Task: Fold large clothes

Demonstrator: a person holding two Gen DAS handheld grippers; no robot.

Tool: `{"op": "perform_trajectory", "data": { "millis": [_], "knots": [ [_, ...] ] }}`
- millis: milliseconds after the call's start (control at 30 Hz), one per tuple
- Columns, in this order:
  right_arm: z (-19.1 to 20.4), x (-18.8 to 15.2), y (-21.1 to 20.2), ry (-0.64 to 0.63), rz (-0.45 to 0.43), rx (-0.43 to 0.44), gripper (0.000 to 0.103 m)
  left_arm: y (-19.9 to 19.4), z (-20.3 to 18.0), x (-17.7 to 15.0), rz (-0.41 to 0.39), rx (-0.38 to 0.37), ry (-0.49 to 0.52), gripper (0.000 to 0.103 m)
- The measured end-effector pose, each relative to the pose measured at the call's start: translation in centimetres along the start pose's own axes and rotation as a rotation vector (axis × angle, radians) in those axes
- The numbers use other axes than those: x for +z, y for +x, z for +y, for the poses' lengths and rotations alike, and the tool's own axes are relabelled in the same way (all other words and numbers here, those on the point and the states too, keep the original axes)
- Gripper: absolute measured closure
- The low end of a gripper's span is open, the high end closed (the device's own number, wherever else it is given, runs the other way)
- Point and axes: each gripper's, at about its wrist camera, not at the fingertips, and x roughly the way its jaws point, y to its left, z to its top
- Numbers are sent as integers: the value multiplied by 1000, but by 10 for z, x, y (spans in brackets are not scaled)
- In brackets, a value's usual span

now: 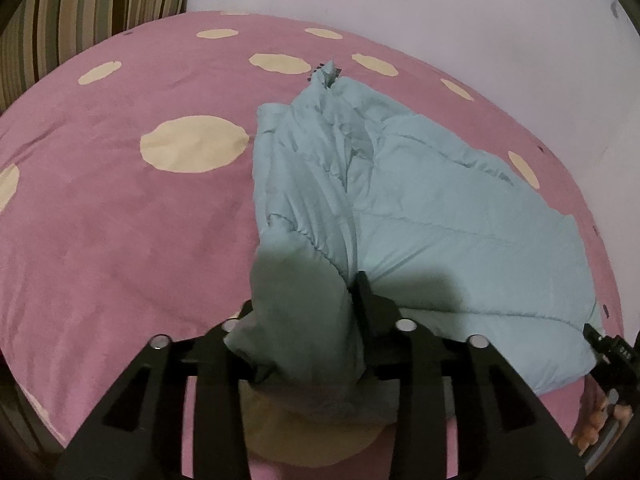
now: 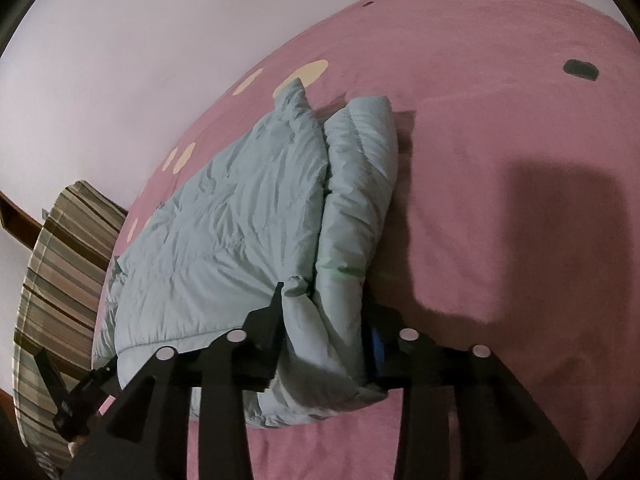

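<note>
A pale blue-green padded jacket (image 1: pixel 440 208) lies folded lengthwise on a pink bed cover (image 1: pixel 120 220). In the left wrist view my left gripper (image 1: pixel 308 296) straddles the jacket's near end. A bunch of fabric fills the gap and hides the left finger, and the jaws stand apart. In the right wrist view the jacket (image 2: pixel 224 220) shows a rolled side fold on its right. My right gripper (image 2: pixel 324 300) straddles that thick fold at the near hem with its jaws parted, and the fabric sits loosely between them. Each gripper shows at the edge of the other's view.
The pink cover (image 2: pixel 500 120) has cream dots and spreads wide on both sides of the jacket. A striped pillow (image 1: pixel 92 12) lies at the far left, beside a pale wall (image 1: pixel 440 8). A small dark patch (image 2: pixel 580 69) marks the cover at the far right.
</note>
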Motion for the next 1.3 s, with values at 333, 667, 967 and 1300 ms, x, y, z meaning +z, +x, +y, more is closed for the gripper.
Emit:
{"op": "perform_trajectory", "data": {
  "millis": [333,667,967,1300],
  "knots": [
    [-11,7,-41,-14,-32,-144,41,-23,26,-1,9,20,29,34],
    [72,19,-63,-257,-133,-236,64,-44,44,25,-48,35,25,33],
    [164,12,15,-418,34,-115,78,-33,31,47,-25,-6,50,32],
    [197,-6,76,-459,91,-168,78,3,29,80,72,-47,75,27]
  ]
}}
